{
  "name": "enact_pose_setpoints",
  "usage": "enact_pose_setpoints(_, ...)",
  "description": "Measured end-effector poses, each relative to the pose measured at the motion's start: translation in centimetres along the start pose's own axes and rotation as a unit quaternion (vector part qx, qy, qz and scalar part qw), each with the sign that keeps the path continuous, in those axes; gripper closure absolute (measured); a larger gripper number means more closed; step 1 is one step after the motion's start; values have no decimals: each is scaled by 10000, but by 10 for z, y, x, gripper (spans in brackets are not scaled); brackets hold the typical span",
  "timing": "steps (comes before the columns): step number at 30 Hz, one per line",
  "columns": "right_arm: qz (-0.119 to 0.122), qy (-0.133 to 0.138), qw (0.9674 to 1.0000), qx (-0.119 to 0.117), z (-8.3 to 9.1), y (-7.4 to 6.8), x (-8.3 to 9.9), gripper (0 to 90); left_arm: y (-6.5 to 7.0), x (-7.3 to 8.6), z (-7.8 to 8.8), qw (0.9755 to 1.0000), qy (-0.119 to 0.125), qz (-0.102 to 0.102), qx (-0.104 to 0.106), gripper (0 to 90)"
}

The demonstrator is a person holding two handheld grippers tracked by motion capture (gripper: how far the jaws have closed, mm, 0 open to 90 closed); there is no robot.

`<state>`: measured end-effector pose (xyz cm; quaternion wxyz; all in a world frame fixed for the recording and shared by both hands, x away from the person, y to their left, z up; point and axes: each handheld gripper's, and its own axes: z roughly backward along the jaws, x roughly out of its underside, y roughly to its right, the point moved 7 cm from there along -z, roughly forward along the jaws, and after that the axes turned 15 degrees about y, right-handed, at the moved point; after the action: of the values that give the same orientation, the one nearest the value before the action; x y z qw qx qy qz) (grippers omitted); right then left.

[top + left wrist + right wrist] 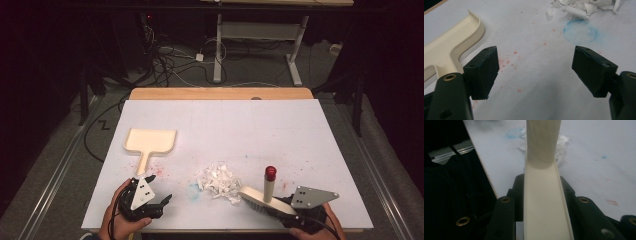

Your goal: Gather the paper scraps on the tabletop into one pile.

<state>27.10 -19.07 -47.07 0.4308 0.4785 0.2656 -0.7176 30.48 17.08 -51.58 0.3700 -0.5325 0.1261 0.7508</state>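
A: From the high view, how do the hands sit?
B: Both rest at the near table (300,125) edge. The left gripper (161,189) lies low, jaws spread and empty, just short of the dustpan's (150,140) handle, which points back at it. The right gripper (280,210) clamps the hand brush (262,201), whose head runs leftward toward the paper scraps (219,180), its red-capped handle standing upright.

A: And the left gripper view?
B: Jaws wide apart over bare table; dustpan (446,47) at left, scraps (584,7) and a blue smear (580,31) beyond.

A: The right gripper view?
B: Jaws shut on the brush (544,205), whose long axis runs straight away toward the scraps (562,141).
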Motion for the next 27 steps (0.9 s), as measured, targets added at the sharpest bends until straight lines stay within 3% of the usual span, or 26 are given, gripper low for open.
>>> enact_pose_setpoints(3,211,-36,9998,-51,-14,-10,-3,679,-1,1,-1,10000,4,42,10,206)
enact_pose_setpoints(6,348,-14,9994,20,-29,-6,-7,680,-1,0,-1,10000,17,48,27,206)
enact_pose_setpoints(9,318,102,9994,53,-41,2,-13,681,-1,1,-1,10000,5,35,30,206)
enact_pose_setpoints(12,437,220,9987,115,-50,6,-22,681,-1,1,-2,10000,-5,29,35,206)
enact_pose_setpoints(16,353,446,9983,155,-57,12,-33,682,0,1,-2,10000,-13,9,55,207)
enact_pose_setpoints(21,220,579,9978,229,-50,17,-36,682,-1,1,0,10000,2,32,34,208)
enact_pose_setpoints(27,118,931,9954,213,-19,18,-44,681,0,1,0,10000,9,23,39,208)
